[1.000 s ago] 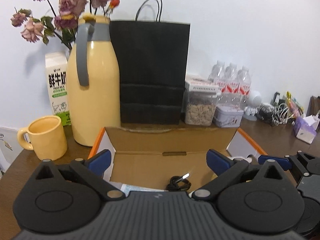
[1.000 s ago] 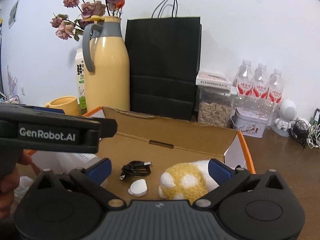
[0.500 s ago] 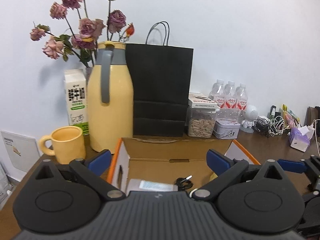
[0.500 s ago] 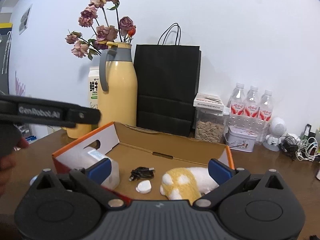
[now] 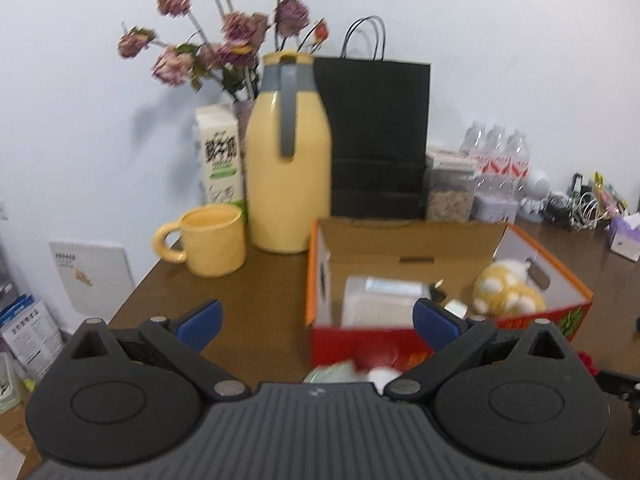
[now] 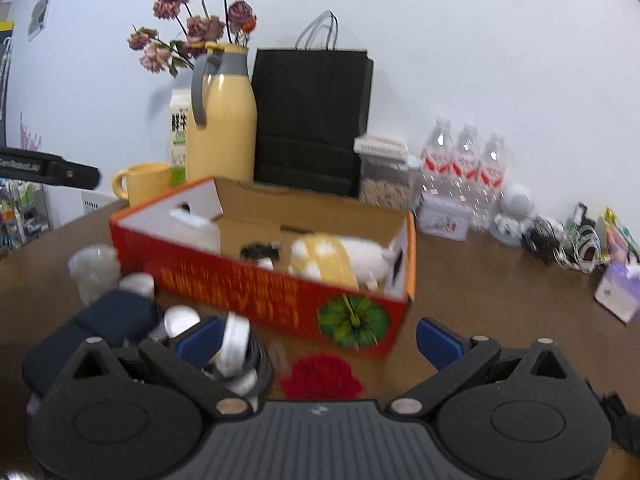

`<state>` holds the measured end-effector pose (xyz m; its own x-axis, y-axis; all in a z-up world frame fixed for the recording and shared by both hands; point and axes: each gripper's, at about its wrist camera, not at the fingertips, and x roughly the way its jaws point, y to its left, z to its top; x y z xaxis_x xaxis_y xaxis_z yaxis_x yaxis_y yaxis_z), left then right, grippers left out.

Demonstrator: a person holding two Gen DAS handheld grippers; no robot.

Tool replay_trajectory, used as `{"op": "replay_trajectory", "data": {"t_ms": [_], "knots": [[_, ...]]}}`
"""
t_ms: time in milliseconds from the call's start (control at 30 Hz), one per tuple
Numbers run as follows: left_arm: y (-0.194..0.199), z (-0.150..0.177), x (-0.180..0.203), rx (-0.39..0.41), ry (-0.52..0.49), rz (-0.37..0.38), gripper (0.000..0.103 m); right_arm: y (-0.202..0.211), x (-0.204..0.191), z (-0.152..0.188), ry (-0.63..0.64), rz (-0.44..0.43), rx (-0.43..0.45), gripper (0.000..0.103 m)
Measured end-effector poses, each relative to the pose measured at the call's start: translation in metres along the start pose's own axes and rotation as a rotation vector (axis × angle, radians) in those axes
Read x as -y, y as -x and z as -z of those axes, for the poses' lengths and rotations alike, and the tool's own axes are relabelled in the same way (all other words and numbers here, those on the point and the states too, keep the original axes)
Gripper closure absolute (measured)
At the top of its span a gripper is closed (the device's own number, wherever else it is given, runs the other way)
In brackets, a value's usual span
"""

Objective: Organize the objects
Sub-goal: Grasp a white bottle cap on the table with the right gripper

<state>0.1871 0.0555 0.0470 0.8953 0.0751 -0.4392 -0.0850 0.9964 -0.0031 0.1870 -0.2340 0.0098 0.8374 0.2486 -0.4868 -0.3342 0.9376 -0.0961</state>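
**Both grippers wide and empty before a half-filled box**

Left gripper (image 5: 316,320): jaws spread wide, nothing between the blue fingertips (image 5: 200,322), hovering over the brown table (image 5: 248,300) just short of the box. Right gripper (image 6: 318,338): likewise splayed, gripping nothing, raised in front of the box's red printed wall.

Open cardboard box (image 6: 256,296), orange-edged, near the middle of the table. Inside: a yellow-and-white plush toy (image 6: 332,260) toward the right end, a coiled black cable (image 6: 260,250) and a small white round piece (image 6: 266,263) mid-floor, a whitish rectangular pack (image 5: 380,300) toward the left end.

Outside, on the table before the box: a clear plastic cup (image 6: 96,272), a dark blue pouch-like item (image 6: 108,320), silvery round lids or tins (image 6: 236,336) (blurred, hard to tell apart), a red fluffy thing (image 6: 320,376).

Behind the box: yellow thermos jug (image 5: 288,168), yellow mug (image 5: 212,244), milk carton (image 5: 220,160), dried roses (image 5: 228,48), black paper bag (image 5: 376,136), a clear jar of snacks (image 6: 384,176), three water bottles (image 6: 464,168).
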Motion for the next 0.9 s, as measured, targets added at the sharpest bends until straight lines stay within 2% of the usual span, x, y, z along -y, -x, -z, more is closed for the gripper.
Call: {"op": "replay_trajectory", "data": {"t_ms": [333,600,800,900], "knots": [[0.019,0.05,-0.028,-0.106,0.056,-0.005,0.0,0.01,0.006,0.048,0.002,-0.006,-0.122,0.0],[0.034,0.078,-0.034,-0.157,0.078,-0.001,0.0,0.007,0.003,0.06,-0.022,-0.022,-0.154,0.002],[0.039,0.082,-0.036,-0.161,0.088,0.003,0.0,0.003,0.005,0.06,-0.049,-0.028,-0.15,0.015],[0.039,0.082,-0.036,-0.16,0.091,0.002,0.0,0.0,0.007,0.059,-0.06,-0.038,-0.153,0.035]]}}
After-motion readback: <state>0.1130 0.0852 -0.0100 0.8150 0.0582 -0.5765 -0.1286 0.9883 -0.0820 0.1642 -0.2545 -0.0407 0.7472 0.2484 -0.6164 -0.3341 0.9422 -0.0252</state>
